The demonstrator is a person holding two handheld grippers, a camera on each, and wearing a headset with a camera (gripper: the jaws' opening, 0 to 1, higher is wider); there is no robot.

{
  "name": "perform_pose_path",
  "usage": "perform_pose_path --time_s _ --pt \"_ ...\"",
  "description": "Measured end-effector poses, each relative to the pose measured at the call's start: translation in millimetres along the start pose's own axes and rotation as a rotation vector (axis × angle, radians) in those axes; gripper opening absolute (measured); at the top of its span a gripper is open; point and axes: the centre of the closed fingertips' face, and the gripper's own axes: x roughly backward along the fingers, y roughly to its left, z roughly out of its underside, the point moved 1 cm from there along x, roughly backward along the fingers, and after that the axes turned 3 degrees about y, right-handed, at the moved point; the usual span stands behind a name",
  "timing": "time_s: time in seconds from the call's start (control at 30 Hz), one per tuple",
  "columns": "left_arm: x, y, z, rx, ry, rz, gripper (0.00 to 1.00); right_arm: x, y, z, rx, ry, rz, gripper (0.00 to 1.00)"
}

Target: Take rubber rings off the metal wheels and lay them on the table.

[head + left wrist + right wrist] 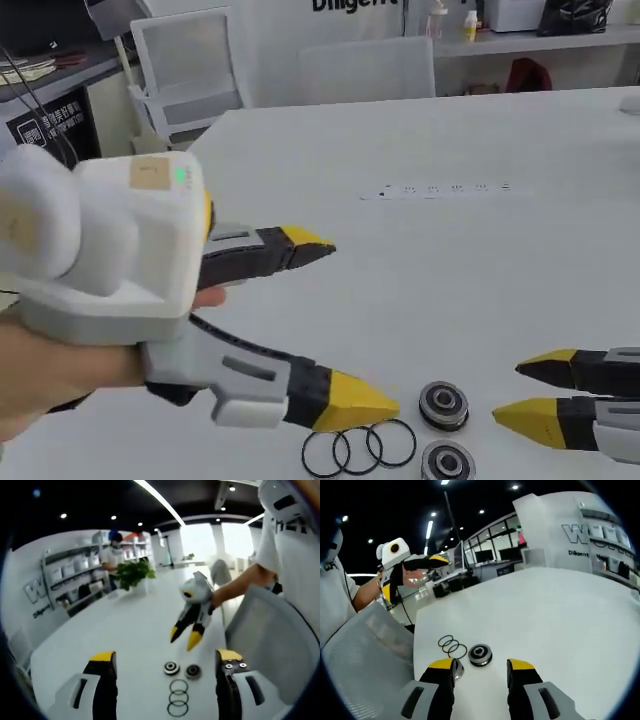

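Three rubber rings (358, 447) lie flat in an overlapping row close to the near edge of the desk (450, 250), so that share of the job looks done. Just beside them, toward the right, sit two metal wheels (443, 404), one behind the other and slightly apart. Each shows a dark outer band, but whether that is a ring not yet pulled off cannot be told at this size. If it is, two rings at most are left to strip and lay with the others. The left gripper (350, 325) is raised above the desk at the left, its tongs spread wide with nothing between them. The right gripper (510, 390) hangs low beside the wheels, tips aimed at them, tongs parted by a narrower gap and likewise empty. In the right gripper view one of the metal wheels (480, 654) lies just ahead of that gap and the other sits partly behind one tong.
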Motion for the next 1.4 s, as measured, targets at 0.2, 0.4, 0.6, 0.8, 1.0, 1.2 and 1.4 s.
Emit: perform_pose_path --time_s 0.2,0.4,0.6,0.8,1.0,1.2,1.4 --pt "-29.5 -1.9 -3.9 -0.004 -0.004 0.038 0.75 -9.6 -4.4 11.3 -0.019 0.042 0.022 0.36" --pt "-55.4 0.7 6.9 0.006 0.016 0.029 0.70 -20.7 0.3 14.3 -0.011 0.070 -0.008 0.38" --pt "-76.8 -2.3 22.1 0.071 0.027 0.053 0.64 -32.0 0.5 15.1 0.010 0.086 -0.010 0.34" --pt "-92.7 4.1 56.4 0.039 0.142 0.026 0.44 -38.8 -2.1 17.5 0.027 0.112 -0.018 0.30" --pt "-102.0 2.5 73.6 0.091 0.150 0.042 0.41 -40.7 -3.3 16.1 0.027 0.117 -0.025 0.28" --pt "-109.9 2.1 85.2 0.115 0.169 0.054 0.34 -45.6 -1.6 18.0 0.046 0.135 -0.038 0.26" --pt "-118.0 -1.5 90.3 0.130 0.173 0.067 0.28 -48.2 -1.6 19.1 0.069 0.147 -0.042 0.24"
